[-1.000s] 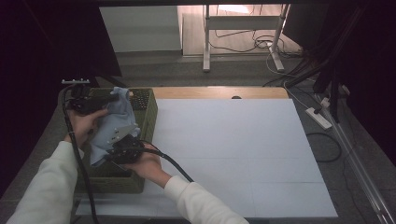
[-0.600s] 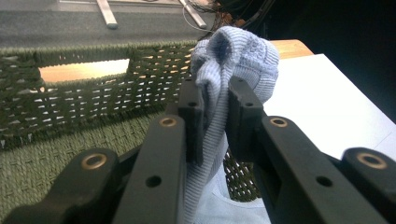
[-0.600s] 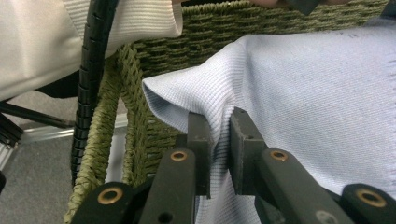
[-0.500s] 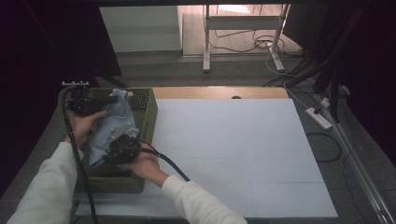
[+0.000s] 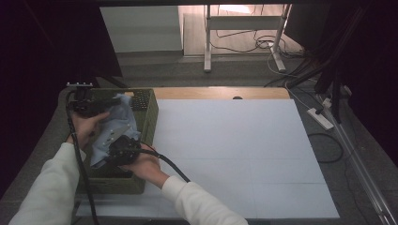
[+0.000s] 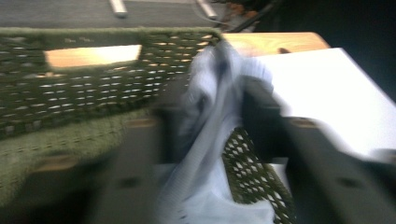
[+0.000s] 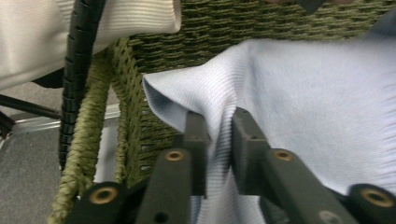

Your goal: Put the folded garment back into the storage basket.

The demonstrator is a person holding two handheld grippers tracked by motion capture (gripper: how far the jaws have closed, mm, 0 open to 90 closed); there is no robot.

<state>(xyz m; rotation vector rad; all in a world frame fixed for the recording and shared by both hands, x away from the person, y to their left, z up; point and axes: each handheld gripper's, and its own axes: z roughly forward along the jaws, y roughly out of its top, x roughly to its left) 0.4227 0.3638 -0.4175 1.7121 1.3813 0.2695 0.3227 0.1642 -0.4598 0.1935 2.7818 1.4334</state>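
2 grippers work a pale blue cloth (image 5: 114, 132) over the green basket (image 5: 146, 123) at the worktop's (image 5: 234, 150) left: the left gripper (image 6: 212, 116), its jaws just opening, straddles a fold loosely, while the right gripper (image 7: 218, 135) pinches the hem, its jaws just easing, apparently to lift it.

cloth (image 5: 112, 129) in basket (image 5: 149, 112) (table's (image 5: 234, 154) left)
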